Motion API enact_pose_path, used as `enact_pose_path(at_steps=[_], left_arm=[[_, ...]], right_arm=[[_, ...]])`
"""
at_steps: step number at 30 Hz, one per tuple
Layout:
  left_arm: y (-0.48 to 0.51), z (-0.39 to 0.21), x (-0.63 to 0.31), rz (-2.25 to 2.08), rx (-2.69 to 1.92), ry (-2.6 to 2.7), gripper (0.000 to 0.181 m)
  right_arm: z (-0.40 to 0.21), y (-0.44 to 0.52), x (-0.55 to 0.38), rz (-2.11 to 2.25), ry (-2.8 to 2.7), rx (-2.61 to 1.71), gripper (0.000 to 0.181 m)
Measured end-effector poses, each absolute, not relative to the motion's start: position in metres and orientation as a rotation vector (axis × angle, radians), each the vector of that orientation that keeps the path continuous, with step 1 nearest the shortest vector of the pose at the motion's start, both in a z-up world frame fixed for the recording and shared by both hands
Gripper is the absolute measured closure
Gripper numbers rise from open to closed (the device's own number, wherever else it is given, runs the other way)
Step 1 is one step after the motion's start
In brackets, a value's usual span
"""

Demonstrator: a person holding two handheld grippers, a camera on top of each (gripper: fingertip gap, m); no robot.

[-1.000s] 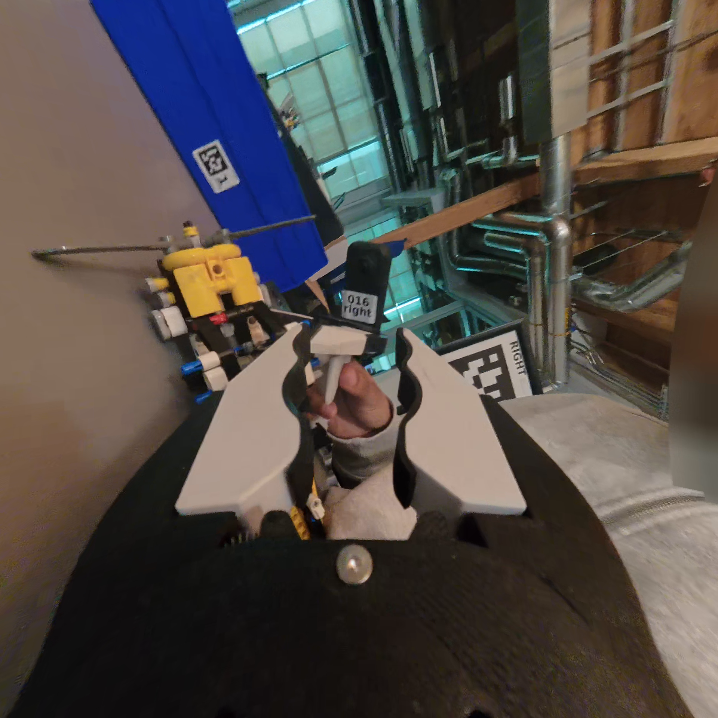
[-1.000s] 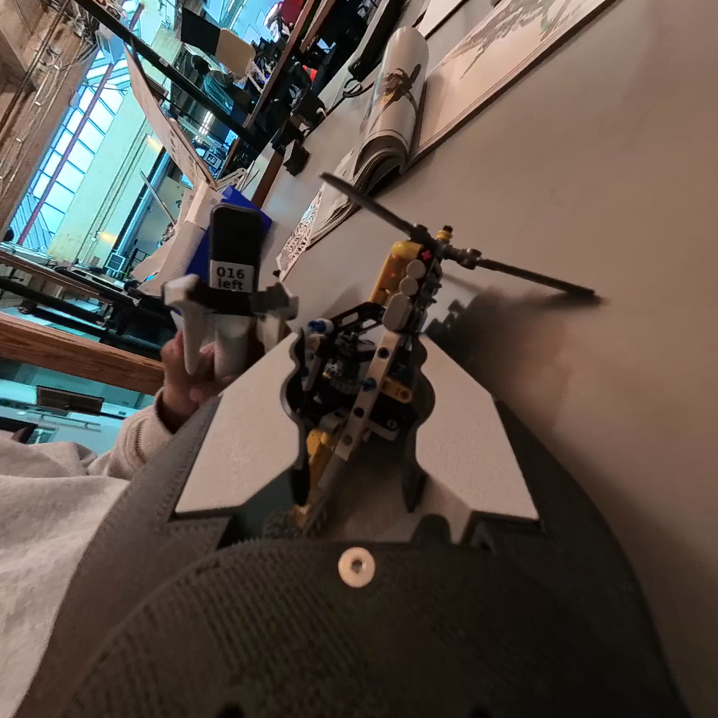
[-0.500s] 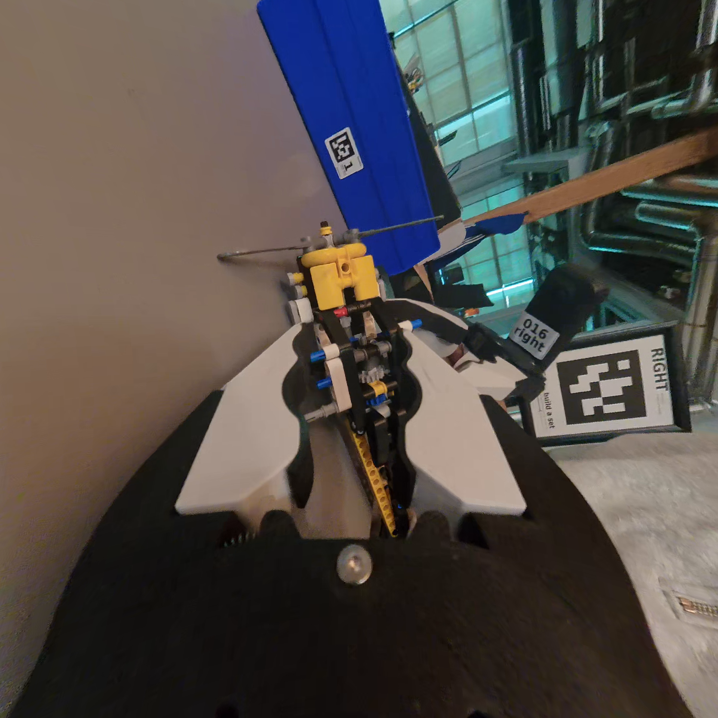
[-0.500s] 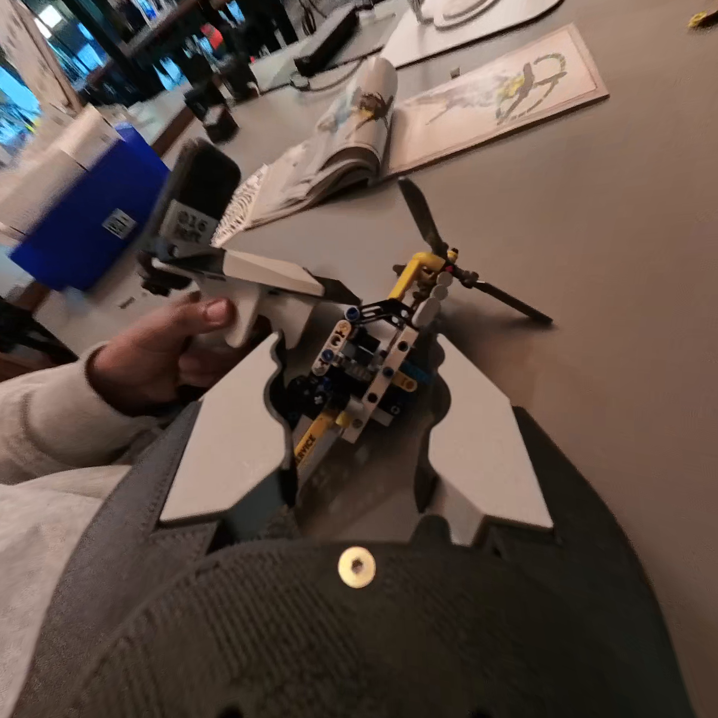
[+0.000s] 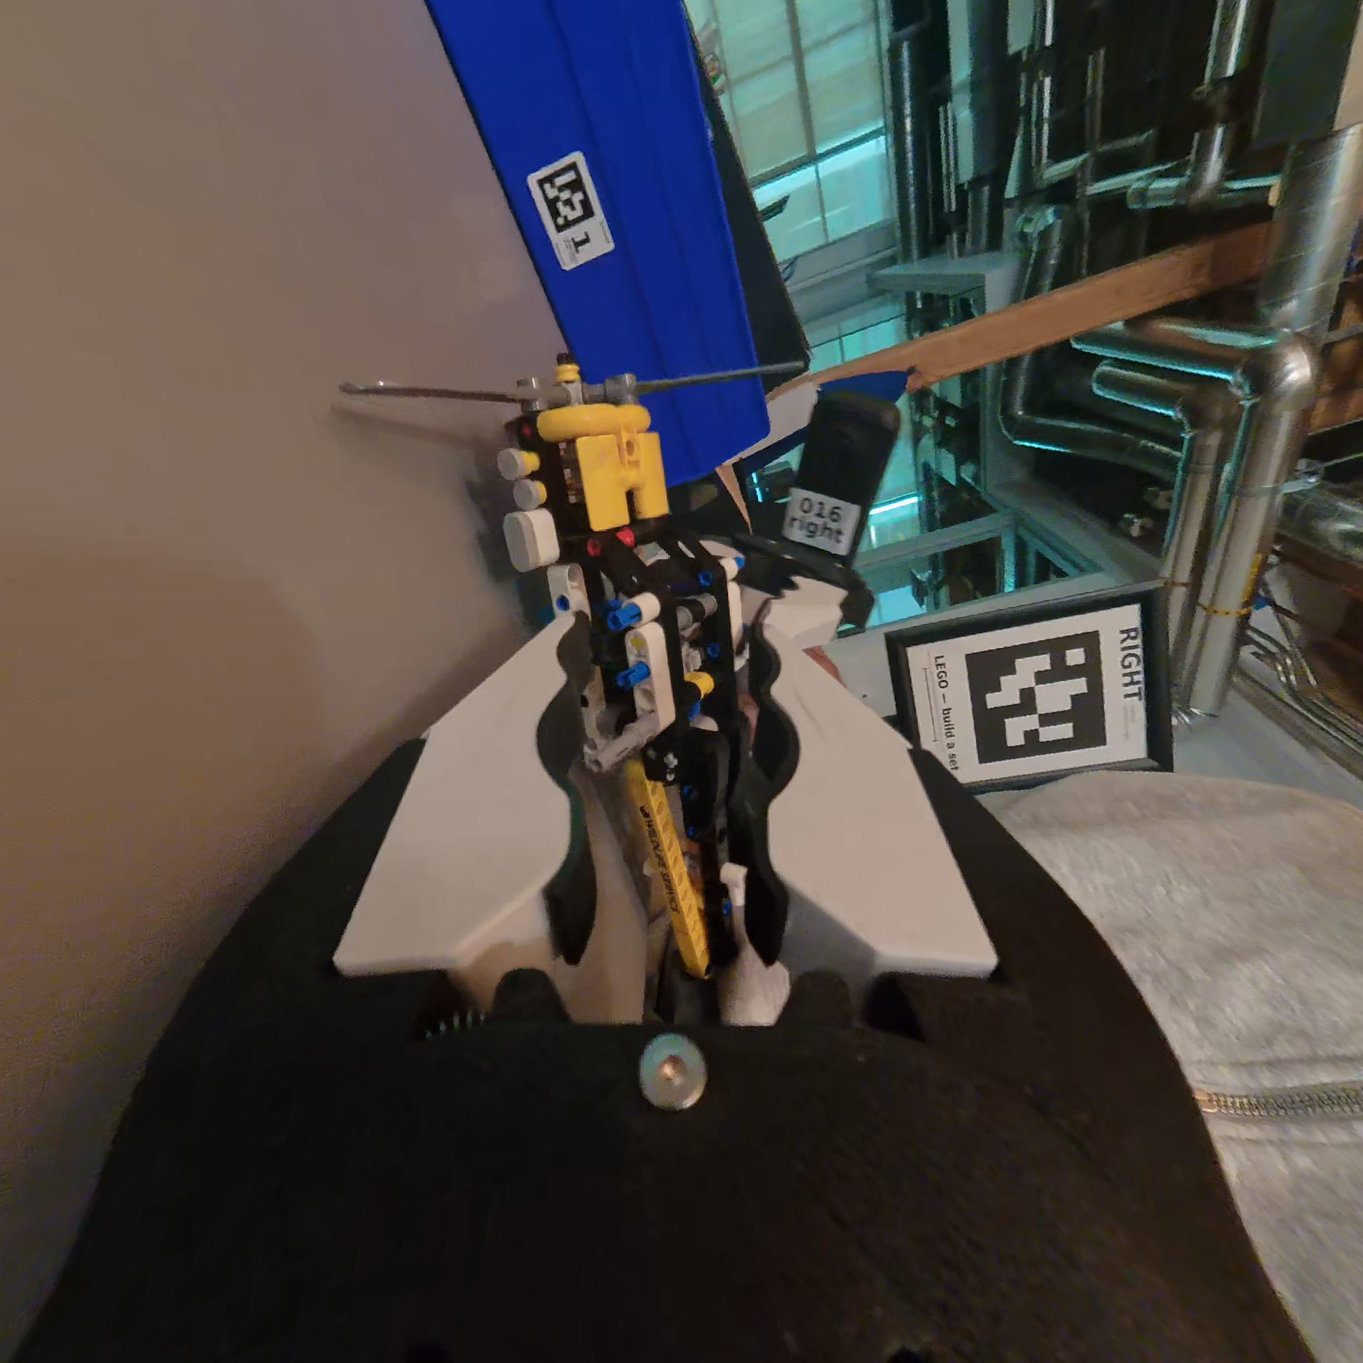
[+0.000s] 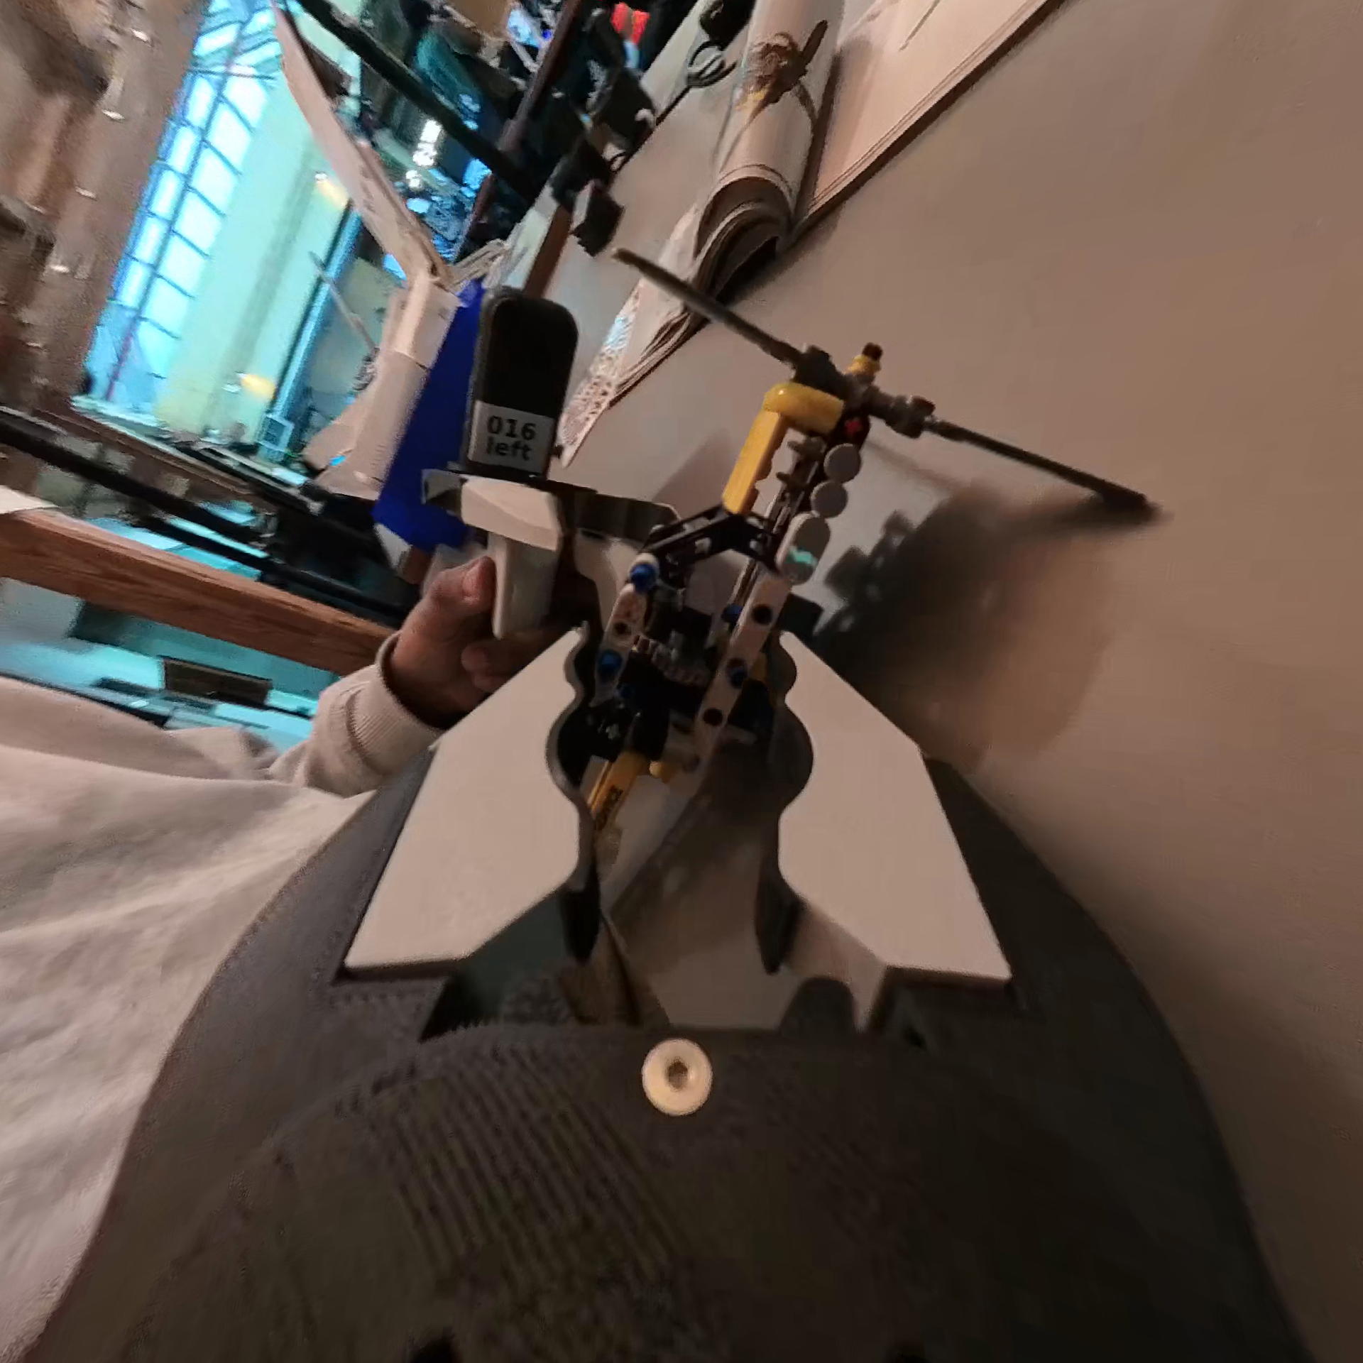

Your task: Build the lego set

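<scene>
A lego helicopter [image 5: 619,479], yellow on top with a black and white frame and thin grey rotor blades, is held off the grey table [image 5: 184,516]. My left gripper [image 5: 671,638] stands around its body with a slim gap on the right side, so it looks open. In the right wrist view the helicopter [image 6: 737,642] sits between the pads of my right gripper [image 6: 686,642], which is shut on it. The yellow tail beam [image 5: 667,870] runs back between the left fingers. Each gripper's black mount shows in the other's view, the right one [image 5: 844,465] and the left one [image 6: 527,369].
A blue box [image 5: 627,184] with a marker tag stands on the table behind the model. A framed marker sign [image 5: 1032,686] stands beside it. An open instruction booklet [image 6: 760,184] lies farther along the table [image 6: 1106,258]. A person's hand [image 6: 450,649] and grey sleeve [image 5: 1180,959] are close. The grippers' ends are close to 4 cm from one another.
My left gripper has swung over from beside the helicopter and now has it between its fingers. My right gripper has kept hold of the helicopter while tilting it.
</scene>
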State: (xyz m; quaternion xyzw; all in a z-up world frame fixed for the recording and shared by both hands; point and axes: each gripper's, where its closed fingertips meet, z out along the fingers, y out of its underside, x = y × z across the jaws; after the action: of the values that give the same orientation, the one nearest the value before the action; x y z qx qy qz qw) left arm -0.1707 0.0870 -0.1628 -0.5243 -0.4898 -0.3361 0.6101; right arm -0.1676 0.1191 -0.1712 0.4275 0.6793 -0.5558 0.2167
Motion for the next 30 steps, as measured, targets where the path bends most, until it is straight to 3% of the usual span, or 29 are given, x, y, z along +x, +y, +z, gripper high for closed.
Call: enact_pose_path(at_steps=[1,6,9,14,24,30], left_arm=[[0.088,-0.161,-0.170,-0.791,-1.202,-1.123,0.140],[0.096,-0.158,-0.164,-0.879,-1.169,-1.098,0.137],[0.098,-0.153,-0.162,-0.902,-1.145,-1.078,0.138],[0.099,-0.153,-0.161,-0.909,-1.113,-1.093,0.142],[0.098,-0.151,-0.160,-0.918,-1.084,-1.093,0.144],[0.095,-0.150,-0.164,-0.913,-1.064,-1.096,0.144]], right_arm=[[-0.171,0.121,-0.167,-1.538,1.862,1.154,0.137],[-0.173,0.128,-0.171,-1.521,1.835,1.081,0.139],[-0.168,0.131,-0.181,-1.559,1.849,1.072,0.154],[-0.170,0.128,-0.192,-1.529,1.961,1.074,0.148],[-0.153,0.138,-0.190,-1.621,2.235,1.238,0.107],[-0.165,0.135,-0.180,-1.574,2.433,1.322,0.091]])
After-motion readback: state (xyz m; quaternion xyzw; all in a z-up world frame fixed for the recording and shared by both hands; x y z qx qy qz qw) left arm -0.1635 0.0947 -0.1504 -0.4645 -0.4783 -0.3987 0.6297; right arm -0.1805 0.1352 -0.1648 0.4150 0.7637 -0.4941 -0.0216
